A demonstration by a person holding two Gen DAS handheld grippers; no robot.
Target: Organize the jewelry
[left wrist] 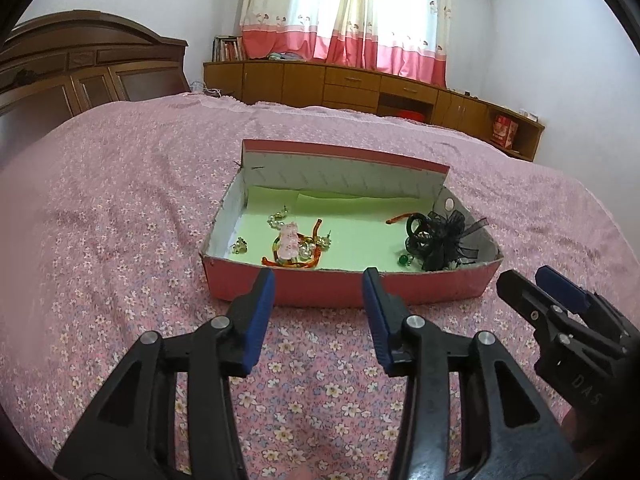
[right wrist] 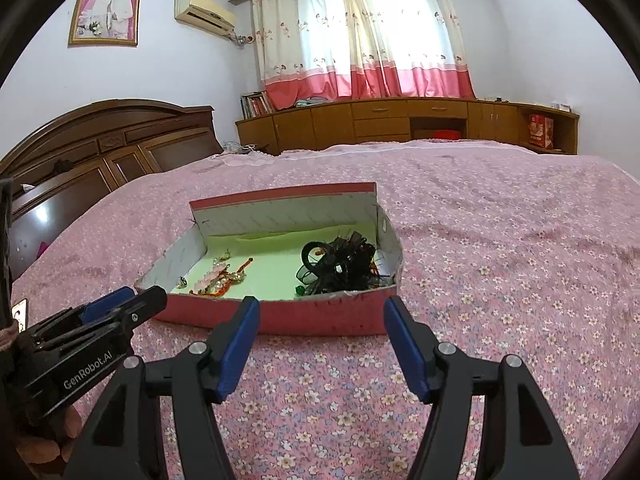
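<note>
A pink cardboard box (left wrist: 340, 286) with a green floor lies open on the bed; it also shows in the right wrist view (right wrist: 320, 314). Inside on the left lie a pink bead bracelet (left wrist: 289, 242), orange cords (left wrist: 296, 262) and small earrings (left wrist: 240, 246). On the right lie black hair ties and a black mesh bow (left wrist: 440, 240), also in the right wrist view (right wrist: 340, 266). My left gripper (left wrist: 319, 280) is open and empty just before the box's near wall. My right gripper (right wrist: 318, 308) is open and empty beside it, also short of the box.
The bed has a pink flowered cover (left wrist: 120, 220). A dark wooden headboard (right wrist: 100, 148) stands at the left. Low wooden cabinets (right wrist: 400, 120) run under the curtained window beyond the bed.
</note>
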